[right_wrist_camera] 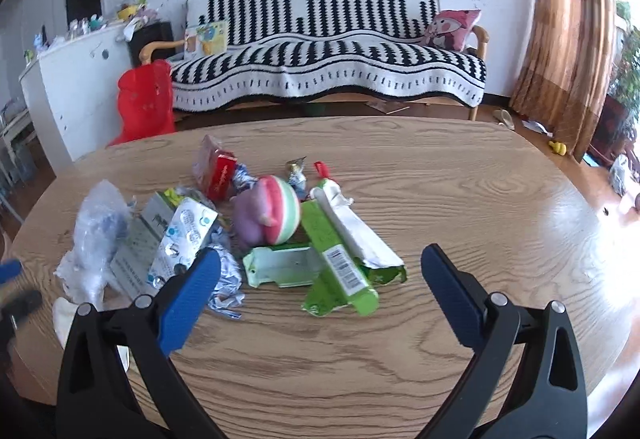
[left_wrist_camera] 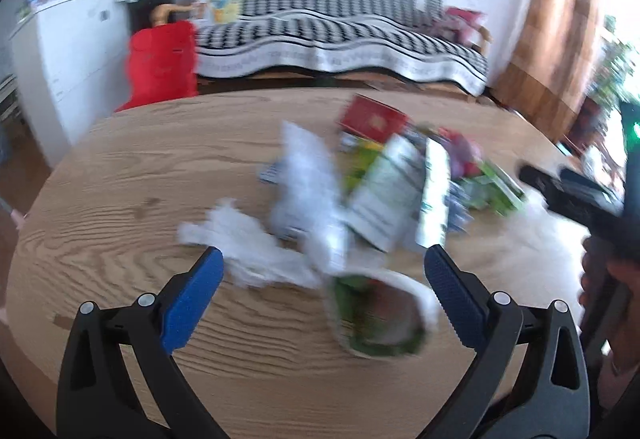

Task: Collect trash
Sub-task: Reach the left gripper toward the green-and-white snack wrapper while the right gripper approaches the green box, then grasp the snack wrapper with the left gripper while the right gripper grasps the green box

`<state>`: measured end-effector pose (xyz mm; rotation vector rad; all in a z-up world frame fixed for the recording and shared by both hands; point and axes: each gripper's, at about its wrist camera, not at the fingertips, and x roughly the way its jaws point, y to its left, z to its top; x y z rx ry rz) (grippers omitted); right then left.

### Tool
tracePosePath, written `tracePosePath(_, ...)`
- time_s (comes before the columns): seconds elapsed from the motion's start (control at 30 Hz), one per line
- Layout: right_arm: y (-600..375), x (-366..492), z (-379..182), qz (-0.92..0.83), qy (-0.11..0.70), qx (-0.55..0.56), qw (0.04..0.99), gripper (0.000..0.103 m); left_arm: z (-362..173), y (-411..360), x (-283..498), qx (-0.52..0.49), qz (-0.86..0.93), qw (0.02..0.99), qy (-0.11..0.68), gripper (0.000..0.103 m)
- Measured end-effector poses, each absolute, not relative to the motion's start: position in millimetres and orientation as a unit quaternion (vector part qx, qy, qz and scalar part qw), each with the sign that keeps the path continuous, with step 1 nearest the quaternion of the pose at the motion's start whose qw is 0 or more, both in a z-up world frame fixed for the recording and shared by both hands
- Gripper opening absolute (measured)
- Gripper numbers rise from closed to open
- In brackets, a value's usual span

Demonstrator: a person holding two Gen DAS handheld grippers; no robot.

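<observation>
Trash (left_wrist_camera: pixel 376 191) lies heaped on the wooden table (left_wrist_camera: pixel 120 175) in the blurred left wrist view, with the left gripper (left_wrist_camera: pixel 324 271) spread wide just before it, empty. From the right wrist, the right gripper (right_wrist_camera: pixel 320 271) is likewise spread, its tips flanking a green carton (right_wrist_camera: pixel 336 259) without touching it, beside a crumpled wrapper (right_wrist_camera: pixel 226 279) and a blister pack (right_wrist_camera: pixel 184 235).

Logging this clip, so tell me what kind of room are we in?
Most likely a home living room: a sofa under a striped throw, curtains by a window, and a wooden table holding trash.
</observation>
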<state>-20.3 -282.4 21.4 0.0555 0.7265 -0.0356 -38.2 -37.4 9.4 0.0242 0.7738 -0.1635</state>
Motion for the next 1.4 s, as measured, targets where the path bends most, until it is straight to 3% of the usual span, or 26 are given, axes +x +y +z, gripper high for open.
tracePosePath(0.27, -309.3, -20.5, 5.4, -0.033, 0.367, 0.012, 0.930, 0.097, -11.2, -99.2, -61.0, 0.065, -0.100, 0.900, 0.420, 0.098)
tracePosePath(0.47, -344.9, -18.7, -10.4, -0.042, 0.379, 0.013, 0.924, 0.097, -11.5, -85.3, -49.9, 0.108, -0.065, 0.898, 0.421, 0.098)
tracePosePath(0.83, -346.5, -13.9, -13.7, 0.002, 0.399, 0.013, 0.917, 0.097, -20.9, -29.4, -44.3, 0.060, -0.023, 0.905, 0.420, 0.098)
tracePosePath(0.97, -341.9, -8.0, -18.6, 0.030, 0.417, 0.022, 0.908, 0.097, -20.6, -40.3, -49.3, 0.088, -0.037, 0.911, 0.402, 0.098)
tracePosePath(1.03, -338.7, -4.7, -23.0, 0.041, 0.430, 0.021, 0.902, 0.090, -20.4, -46.9, -50.1, 0.100, -0.039, 0.913, 0.393, 0.098)
tracePosePath(1.1, -336.9, -1.7, -25.5, 0.056, 0.435, 0.026, 0.898, 0.075, -18.6, -52.3, -49.4, 0.103, -0.044, 0.915, 0.387, 0.097)
tracePosePath(1.3, -334.2, 9.5, -26.2, 0.087, 0.431, 0.052, 0.897, 0.072, -23.4, -62.4, -38.0, 0.116, -0.048, 0.905, 0.405, 0.093)
tracePosePath(1.33, -333.4, 11.7, -26.6, 0.091, 0.430, 0.051, 0.897, 0.070, -25.5, -62.5, -36.0, 0.114, -0.045, 0.903, 0.413, 0.091)
tracePosePath(1.37, -331.6, 14.8, -27.3, 0.100, 0.433, 0.056, 0.894, 0.064, -27.5, -62.1, -34.4, 0.109, -0.045, 0.901, 0.418, 0.075)
tracePosePath(1.4, -329.4, 17.7, -26.3, 0.102, 0.431, 0.055, 0.895, 0.057, -28.0, -61.1, -32.0, 0.101, -0.052, 0.898, 0.425, 0.047)
